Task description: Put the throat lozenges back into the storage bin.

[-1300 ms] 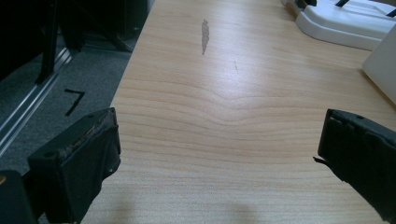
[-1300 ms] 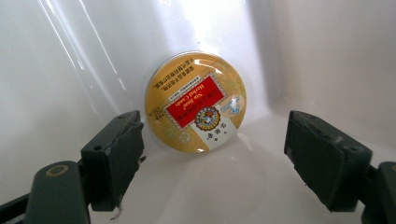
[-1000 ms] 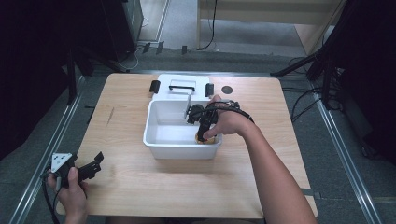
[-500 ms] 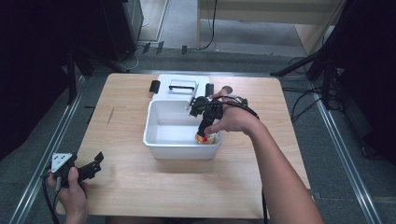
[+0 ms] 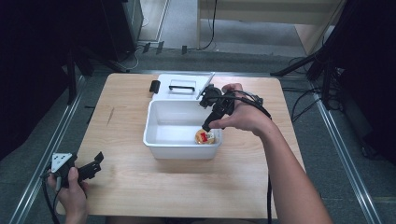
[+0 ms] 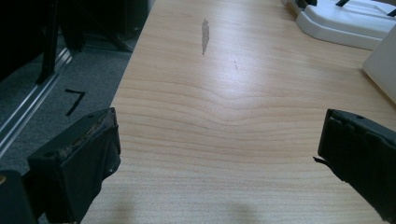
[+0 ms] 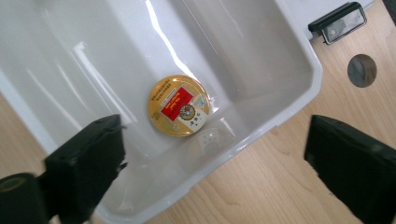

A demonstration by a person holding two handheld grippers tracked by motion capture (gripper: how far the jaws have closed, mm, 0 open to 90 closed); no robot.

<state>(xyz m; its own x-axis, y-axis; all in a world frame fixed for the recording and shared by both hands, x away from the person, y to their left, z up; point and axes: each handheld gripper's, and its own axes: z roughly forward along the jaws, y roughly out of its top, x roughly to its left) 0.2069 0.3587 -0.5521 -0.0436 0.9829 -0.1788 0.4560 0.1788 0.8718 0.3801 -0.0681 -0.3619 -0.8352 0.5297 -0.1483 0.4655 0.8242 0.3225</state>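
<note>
At the lower left of the high view, our left hand-held gripper [image 5: 95, 164] rests low over the desk [image 5: 126, 140], jaws spread wide with nothing between them. In the middle, the white bin [image 5: 154, 140] holds a round yellow tin [image 5: 206, 136] lying flat in its lower right corner. Just above it our right hand-held gripper [image 5: 209, 122] hovers, jaws wide apart and empty. We judge the tin has been placed; next, the lid [image 5: 180, 81] behind the bin likely needs fitting.

Right hand-held gripper [image 5: 208, 122] points down, jaws spread wide, forearm stretched forward. Left hand-held gripper [image 5: 95, 164] sits low at the near-left, jaws wide apart too.
</note>
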